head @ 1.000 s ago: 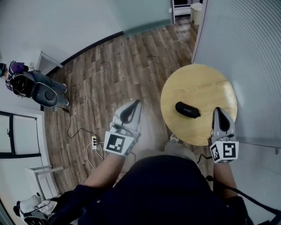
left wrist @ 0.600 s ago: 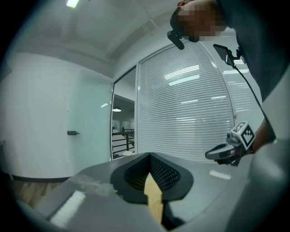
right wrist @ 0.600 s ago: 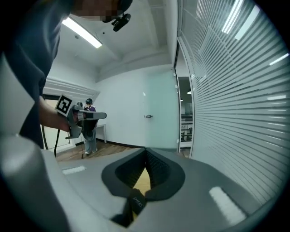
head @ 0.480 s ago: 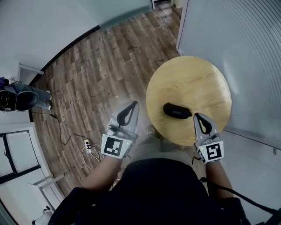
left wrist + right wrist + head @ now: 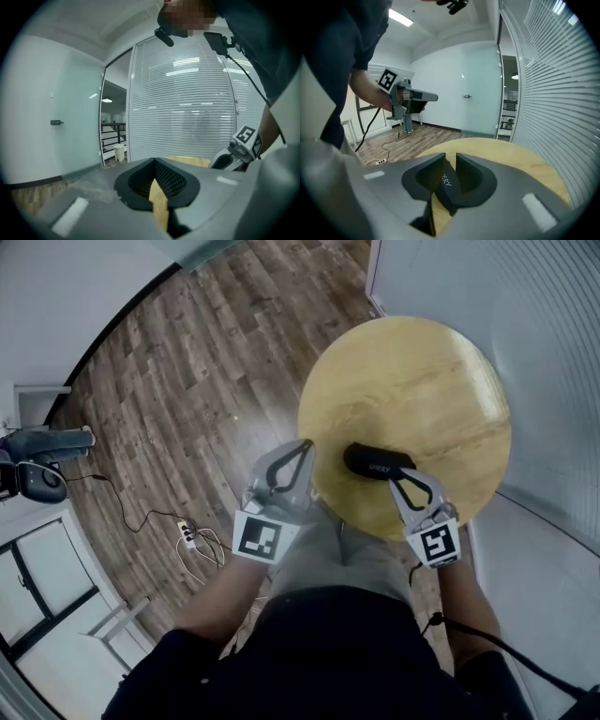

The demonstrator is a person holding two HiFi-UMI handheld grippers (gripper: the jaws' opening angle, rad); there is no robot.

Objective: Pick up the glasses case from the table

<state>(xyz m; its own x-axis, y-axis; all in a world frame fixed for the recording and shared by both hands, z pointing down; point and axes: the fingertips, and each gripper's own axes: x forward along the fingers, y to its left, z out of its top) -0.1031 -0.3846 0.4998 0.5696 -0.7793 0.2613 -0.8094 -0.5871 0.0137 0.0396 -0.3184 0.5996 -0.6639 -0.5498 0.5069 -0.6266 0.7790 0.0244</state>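
Note:
The black glasses case (image 5: pixel 376 462) lies on the round wooden table (image 5: pixel 422 381), near its front edge. My right gripper (image 5: pixel 401 480) hangs just over the near end of the case. Its jaws are opening by a narrow gap, and in the right gripper view the case (image 5: pixel 447 182) with white print shows through that gap of the right gripper (image 5: pixel 450 159); the pads do not press on it. My left gripper (image 5: pixel 304 447) hovers at the table's left rim, apart from the case. In the left gripper view the left gripper (image 5: pixel 154 162) has its tips together, with only bare tabletop (image 5: pixel 159 204) below them.
A wall of white blinds (image 5: pixel 553 352) stands close behind and right of the table. On the wooden floor to the left lie a power strip with cables (image 5: pixel 188 536) and an office chair (image 5: pixel 33 474). A glass door (image 5: pixel 480 89) is across the room.
Both grippers came down toward the table. The right one moved from the table's front edge onto the case and its jaws parted slightly. The left one closed in on the left rim.

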